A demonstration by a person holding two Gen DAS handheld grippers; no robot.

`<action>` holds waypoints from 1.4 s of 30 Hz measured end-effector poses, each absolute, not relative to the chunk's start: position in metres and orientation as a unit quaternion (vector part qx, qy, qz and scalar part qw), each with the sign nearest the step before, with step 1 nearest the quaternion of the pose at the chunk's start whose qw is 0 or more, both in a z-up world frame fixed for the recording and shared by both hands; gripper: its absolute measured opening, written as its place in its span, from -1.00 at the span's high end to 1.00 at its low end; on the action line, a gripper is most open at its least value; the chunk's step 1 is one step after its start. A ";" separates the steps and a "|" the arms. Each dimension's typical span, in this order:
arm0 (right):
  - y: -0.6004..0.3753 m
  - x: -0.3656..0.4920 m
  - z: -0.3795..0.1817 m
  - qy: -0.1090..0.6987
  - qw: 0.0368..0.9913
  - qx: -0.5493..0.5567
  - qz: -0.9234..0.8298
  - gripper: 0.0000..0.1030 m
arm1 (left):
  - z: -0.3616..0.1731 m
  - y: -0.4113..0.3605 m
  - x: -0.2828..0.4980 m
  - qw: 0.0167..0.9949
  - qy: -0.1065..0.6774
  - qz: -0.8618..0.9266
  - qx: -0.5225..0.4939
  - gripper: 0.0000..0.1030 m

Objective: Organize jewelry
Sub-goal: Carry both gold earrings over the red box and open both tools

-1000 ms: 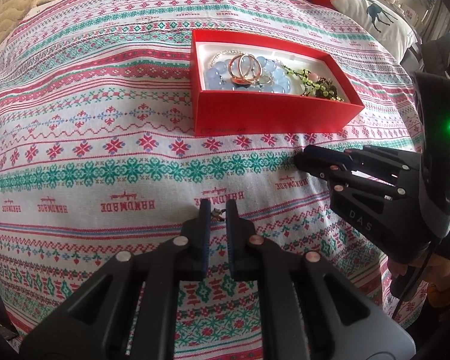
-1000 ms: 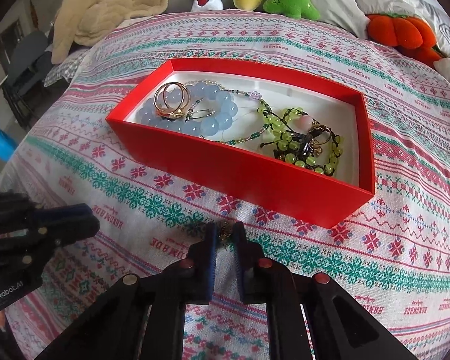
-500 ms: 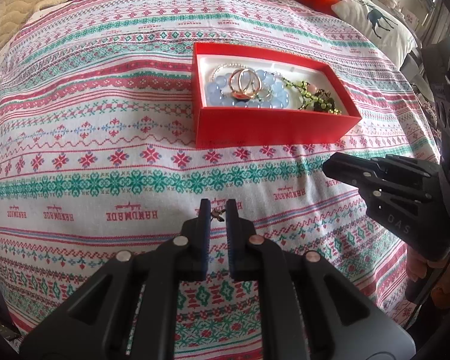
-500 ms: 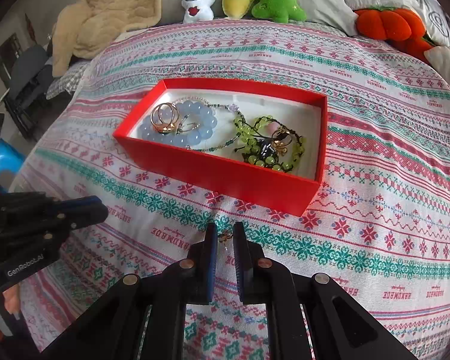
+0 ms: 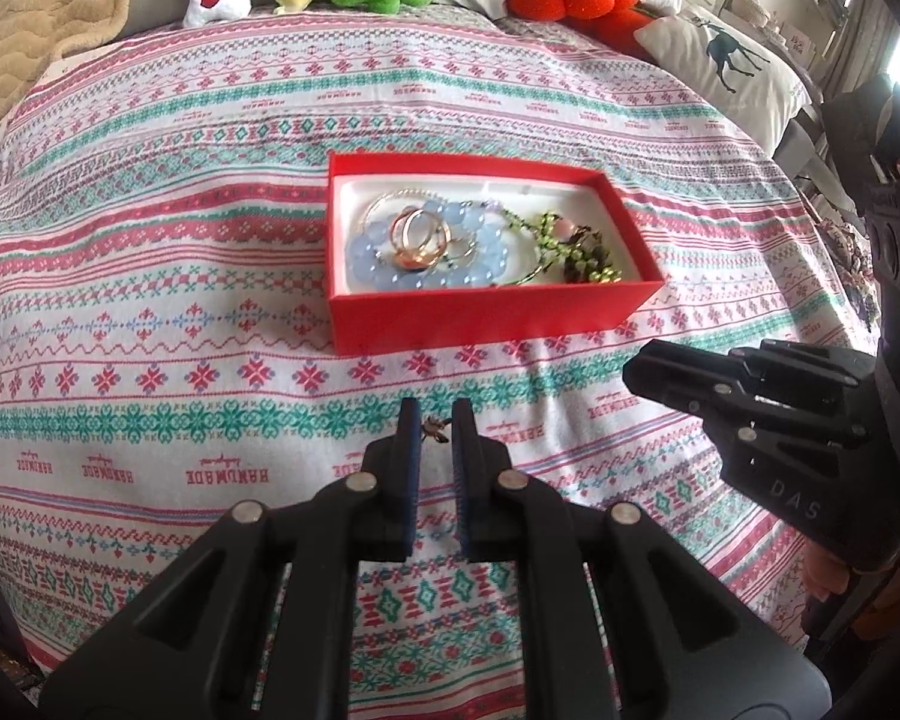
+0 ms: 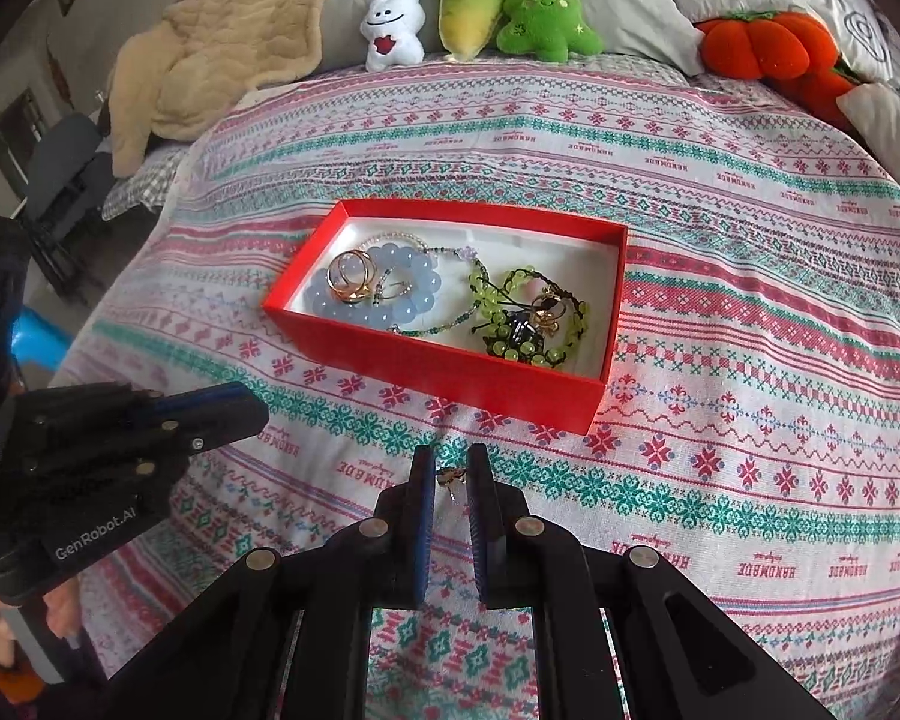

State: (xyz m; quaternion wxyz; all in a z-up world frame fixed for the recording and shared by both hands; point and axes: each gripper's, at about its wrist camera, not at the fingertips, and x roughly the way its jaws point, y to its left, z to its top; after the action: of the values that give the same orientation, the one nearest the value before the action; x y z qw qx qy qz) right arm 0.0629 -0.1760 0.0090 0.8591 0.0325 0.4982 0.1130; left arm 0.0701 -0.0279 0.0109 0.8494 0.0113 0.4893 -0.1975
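Carrying two tiny pieces that could slip

My left tongs (image 5: pixel 431 429) pinch a small dark trinket (image 5: pixel 434 429) and my right tongs (image 6: pixel 450 477) clamp a small gold earring (image 6: pixel 450 478), both only at the tips, above the bedspread (image 5: pixel 150 300). A jolt could drop either into the busy pattern. Beyond, the red box (image 6: pixel 450 369) holds tangled bracelets (image 6: pixel 384 291), where hooks may snag
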 end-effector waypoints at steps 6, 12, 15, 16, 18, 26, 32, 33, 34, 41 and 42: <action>-0.181 0.062 0.020 0.490 0.863 0.041 0.113 0.80 | 0.021 -0.038 0.073 0.852 0.481 -0.205 0.006 0.79; -0.185 0.065 0.036 0.475 0.871 0.051 0.114 0.80 | 0.032 -0.046 0.080 0.857 0.472 -0.208 -0.005 0.78; -0.189 0.068 0.042 0.467 0.875 0.055 0.110 0.80 | 0.037 -0.047 0.086 0.860 0.467 -0.206 -0.015 0.78; -0.191 0.070 0.043 0.466 0.876 0.058 0.108 0.80 | 0.038 -0.047 0.088 0.860 0.466 -0.207 -0.016 0.78; -0.196 0.073 0.046 0.462 0.879 0.064 0.103 0.80 | 0.040 -0.048 0.092 0.862 0.462 -0.207 -0.017 0.78; -0.208 0.092 0.045 0.449 0.885 0.076 0.098 0.79 | 0.038 -0.071 0.108 0.876 0.431 -0.215 0.003 0.78; -0.219 0.103 0.035 0.453 0.883 0.086 0.087 0.79 | 0.026 -0.082 0.120 0.883 0.422 -0.206 0.015 0.78; -0.221 0.104 0.033 0.454 0.883 0.086 0.085 0.79 | 0.024 -0.083 0.123 0.883 0.423 -0.204 0.016 0.78; -0.222 0.105 0.032 0.454 0.883 0.086 0.084 0.79 | 0.022 -0.084 0.124 0.882 0.424 -0.204 0.016 0.78; -0.227 0.110 0.023 0.460 0.880 0.088 0.084 0.79 | 0.016 -0.087 0.130 0.883 0.425 -0.201 0.017 0.78; -0.227 0.111 0.022 0.460 0.879 0.087 0.084 0.79 | 0.015 -0.088 0.130 0.883 0.425 -0.199 0.017 0.78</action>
State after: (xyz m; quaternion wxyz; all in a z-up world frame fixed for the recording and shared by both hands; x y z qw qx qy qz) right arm 0.1105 -0.2270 0.0224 0.8794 0.0872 0.4604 0.0841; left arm 0.1300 -0.0875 0.0152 0.8830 0.0171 0.4247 -0.1993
